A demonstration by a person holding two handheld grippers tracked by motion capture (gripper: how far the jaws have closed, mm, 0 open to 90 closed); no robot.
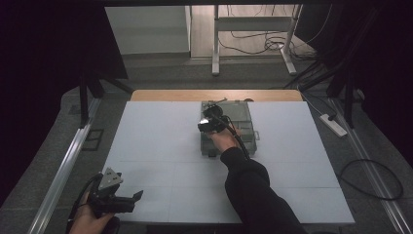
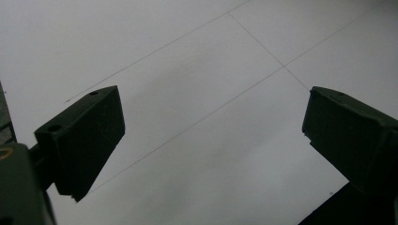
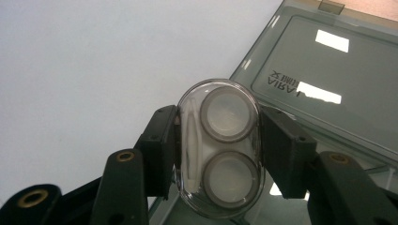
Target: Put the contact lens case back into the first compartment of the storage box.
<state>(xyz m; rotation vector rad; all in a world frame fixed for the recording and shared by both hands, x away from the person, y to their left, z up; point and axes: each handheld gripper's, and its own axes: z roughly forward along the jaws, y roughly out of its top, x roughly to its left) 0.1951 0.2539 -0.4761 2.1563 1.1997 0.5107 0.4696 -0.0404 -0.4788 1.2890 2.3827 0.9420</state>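
A clear oval case [image 3: 219, 149] with two round wells and a thin white stick inside sits between the jaws of my right gripper [image 3: 218, 146], which is shut on its sides. That gripper [image 1: 212, 123] hovers over the left part of a smoky grey plastic box [image 1: 238, 119] at the far middle of the white mat. The box's flat lid [image 3: 324, 75] carries printed lettering. My left gripper [image 1: 127, 201] rests at the near left of the mat, its jaws wide apart with nothing between them [image 2: 213, 136].
The white mat [image 1: 160, 141] covers a wooden table whose far edge [image 1: 165, 94] shows. A metal rail [image 1: 63, 165] runs along the left. A power strip [image 1: 333, 124] and cables lie on the floor at the right. A white desk frame [image 1: 253, 29] stands beyond the table.
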